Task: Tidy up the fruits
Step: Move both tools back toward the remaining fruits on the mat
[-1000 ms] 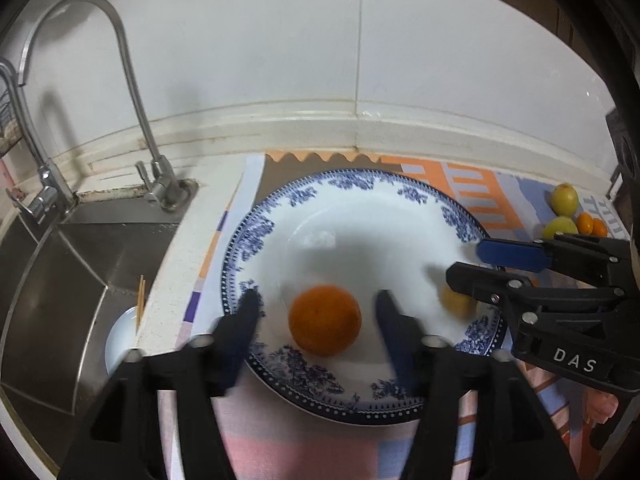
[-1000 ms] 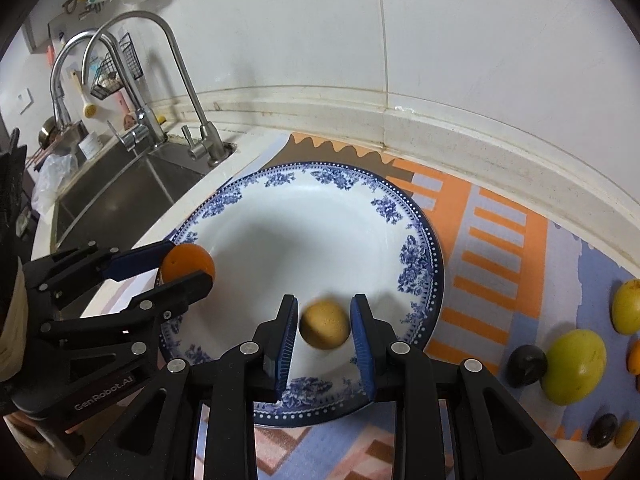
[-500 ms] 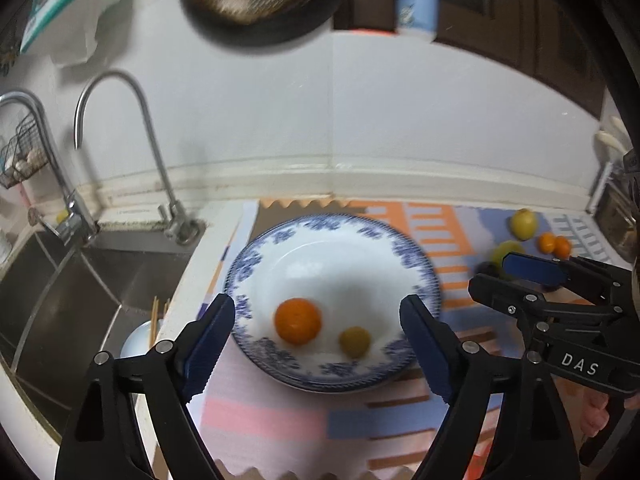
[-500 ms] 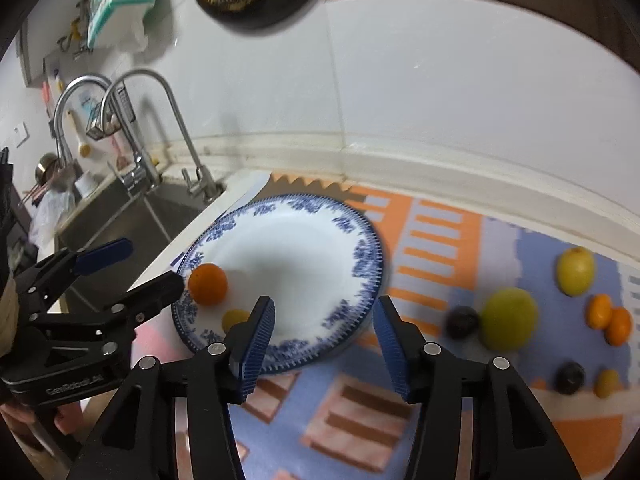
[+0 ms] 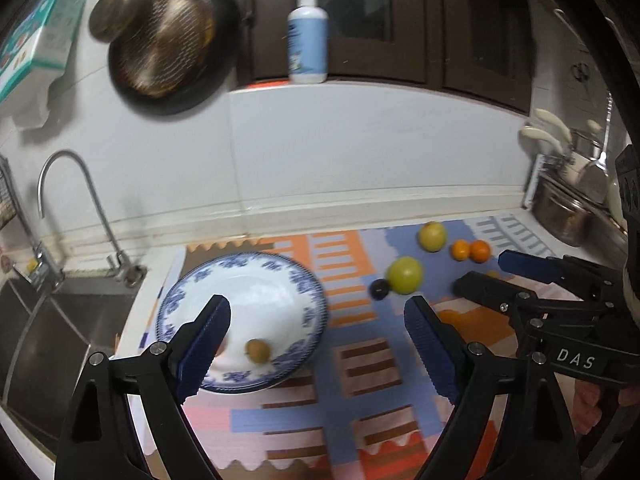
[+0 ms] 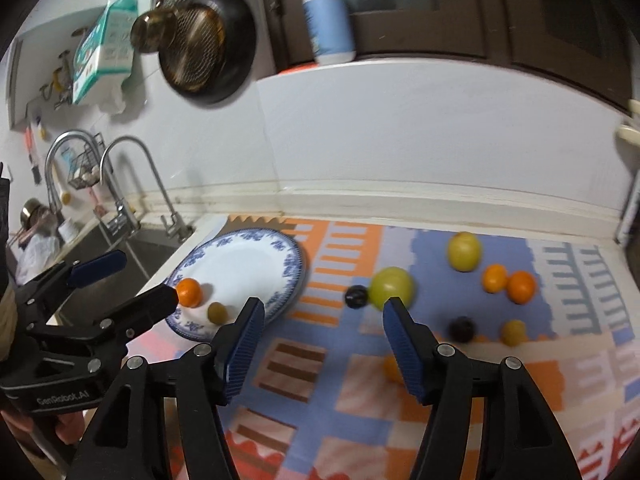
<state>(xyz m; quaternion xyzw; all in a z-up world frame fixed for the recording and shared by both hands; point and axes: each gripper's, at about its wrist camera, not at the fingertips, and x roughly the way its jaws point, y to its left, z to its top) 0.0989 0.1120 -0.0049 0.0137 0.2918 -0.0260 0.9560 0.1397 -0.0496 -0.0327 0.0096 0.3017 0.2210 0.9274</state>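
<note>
A blue-and-white plate (image 5: 296,280) (image 6: 244,256) lies on the patterned mat beside the sink. On it rest an orange (image 6: 189,292) and a small yellow-brown fruit (image 5: 257,351) (image 6: 217,312). My left gripper (image 5: 318,340) hangs above the plate's near right edge, jaws opening, nothing between them. My right gripper (image 6: 322,340) is over the mat right of the plate, jaws opening and empty. Loose fruit lies further right: a green one (image 6: 391,287) (image 5: 405,274), a dark plum (image 6: 356,296), a yellow one (image 6: 464,251), two small oranges (image 6: 508,282) (image 5: 471,250).
The sink (image 5: 48,344) and tap (image 5: 80,208) are left of the plate. A pan (image 5: 168,48) hangs on the wall and a pump bottle (image 5: 307,36) stands on the ledge. Steel pots (image 5: 568,216) stand at the far right. Another dark plum (image 6: 462,329) and a small yellow fruit (image 6: 513,332) lie on the mat.
Both grippers let go of their fruit, leaving the orange and the yellow-brown fruit on the plate, then opened wide and pulled back and up, swinging right towards the loose fruit.
</note>
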